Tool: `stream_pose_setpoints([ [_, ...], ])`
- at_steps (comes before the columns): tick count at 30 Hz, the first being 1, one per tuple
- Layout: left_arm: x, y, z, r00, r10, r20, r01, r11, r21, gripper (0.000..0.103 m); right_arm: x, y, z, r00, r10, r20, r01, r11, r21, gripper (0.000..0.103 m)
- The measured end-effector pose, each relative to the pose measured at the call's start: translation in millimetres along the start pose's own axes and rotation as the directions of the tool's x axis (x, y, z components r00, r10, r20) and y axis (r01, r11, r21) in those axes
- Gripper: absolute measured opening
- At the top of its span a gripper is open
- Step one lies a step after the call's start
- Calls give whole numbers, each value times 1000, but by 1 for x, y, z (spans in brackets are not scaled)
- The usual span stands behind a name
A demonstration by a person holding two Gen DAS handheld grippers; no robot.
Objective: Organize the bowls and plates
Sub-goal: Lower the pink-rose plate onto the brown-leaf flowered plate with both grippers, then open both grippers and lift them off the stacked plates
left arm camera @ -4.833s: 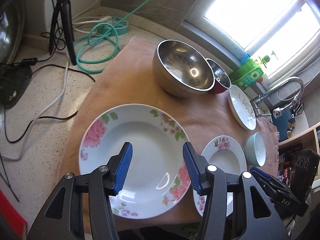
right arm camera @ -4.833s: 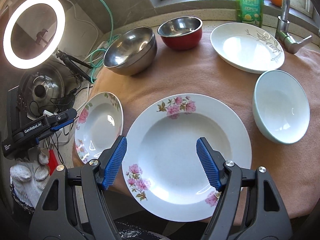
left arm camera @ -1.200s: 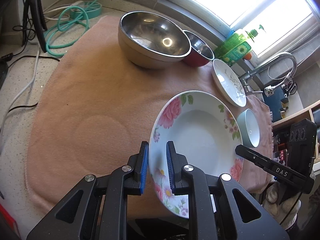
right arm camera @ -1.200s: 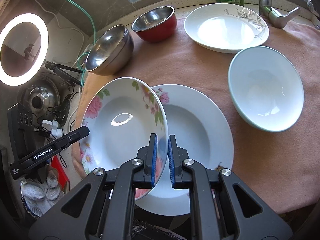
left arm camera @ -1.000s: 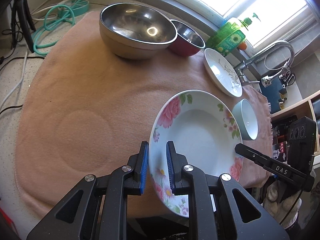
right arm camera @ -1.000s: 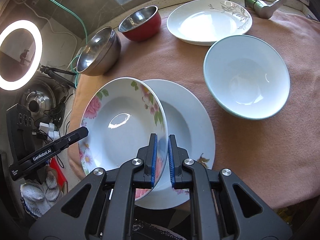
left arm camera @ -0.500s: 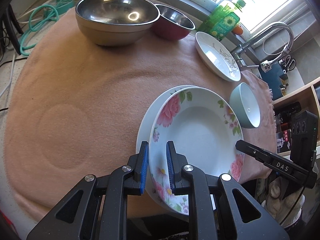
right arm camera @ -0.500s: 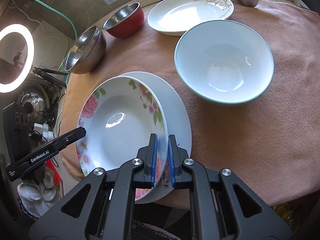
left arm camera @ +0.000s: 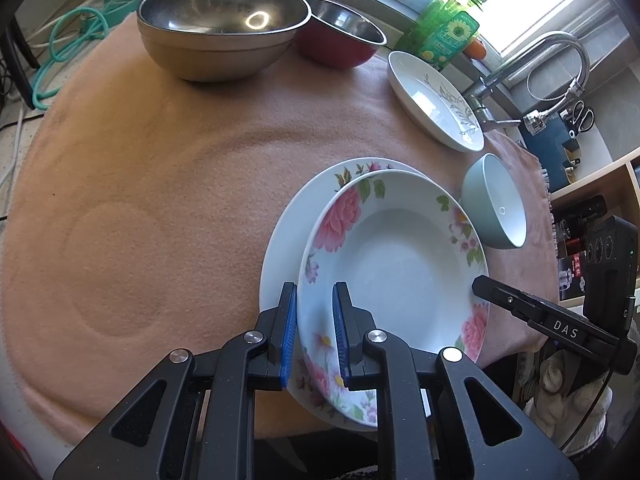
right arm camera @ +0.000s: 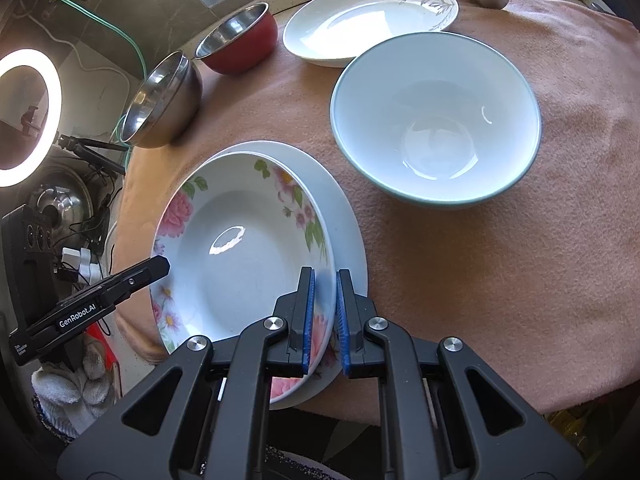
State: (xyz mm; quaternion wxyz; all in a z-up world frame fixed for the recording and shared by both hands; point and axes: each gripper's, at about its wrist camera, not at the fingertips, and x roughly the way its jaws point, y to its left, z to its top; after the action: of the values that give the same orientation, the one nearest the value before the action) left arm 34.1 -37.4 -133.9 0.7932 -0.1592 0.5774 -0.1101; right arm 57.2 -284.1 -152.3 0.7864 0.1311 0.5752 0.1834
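Observation:
A floral plate with pink roses (left arm camera: pixel 400 256) is gripped from both sides. My left gripper (left arm camera: pixel 316 308) is shut on its near left rim. My right gripper (right arm camera: pixel 325 280) is shut on the opposite rim, and its tip also shows in the left wrist view (left arm camera: pixel 480 286). The held plate (right arm camera: pixel 240 248) hangs slightly tilted just over a larger floral plate (left arm camera: pixel 288 232) (right arm camera: pixel 344 220) lying on the peach cloth (left arm camera: pixel 160 160). Whether the two plates touch I cannot tell. My left gripper's tip (right arm camera: pixel 160 266) shows at the plate's left edge.
A pale green bowl (right arm camera: pixel 436 120) stands right of the plates, with a white leaf-patterned plate (right arm camera: pixel 368 16) behind it. A big steel bowl (left arm camera: pixel 220 20) and a red bowl (left arm camera: pixel 340 36) stand at the back. Faucet (left arm camera: pixel 560 52), green soap bottle (left arm camera: pixel 448 32) and ring light (right arm camera: pixel 24 120) border the cloth.
Both grippers have carried the rose plate together toward the larger floral plate and a little down. It now covers most of that plate, and the green bowl looks closer.

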Motion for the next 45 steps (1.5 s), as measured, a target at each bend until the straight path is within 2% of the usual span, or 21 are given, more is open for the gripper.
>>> stream_pose_setpoints([
  [13,0,0,0,1000,10,1,-10,1000,0,16,1,6,1,1000,-26,-4,26,999,-23,14],
  [19,0,0,1,1000,11,0,-11,1000,2,16,1,11,1,999,-34,1,34,999,-36,21],
  [26,0,-1,1,1000,10,1,-10,1000,7,16,2,10,2,999,-37,4,37,999,-40,21],
  [34,-1,-1,1,1000,5,0,-5,1000,14,16,-6,12,2,997,-61,37,62,997,-44,24],
  [35,-2,-1,1,1000,4,2,-4,1000,14,16,-8,13,2,997,-63,43,65,997,-44,29],
  [38,-7,0,2,1000,0,15,-1,1000,20,16,-15,14,0,995,-75,73,78,996,-39,54],
  [42,-15,0,5,1000,-15,28,14,1000,27,19,-25,18,-2,992,-77,104,81,996,-31,61],
  [45,-22,2,8,999,-31,38,30,999,31,19,-35,20,-4,988,-80,133,84,996,-25,73],
])
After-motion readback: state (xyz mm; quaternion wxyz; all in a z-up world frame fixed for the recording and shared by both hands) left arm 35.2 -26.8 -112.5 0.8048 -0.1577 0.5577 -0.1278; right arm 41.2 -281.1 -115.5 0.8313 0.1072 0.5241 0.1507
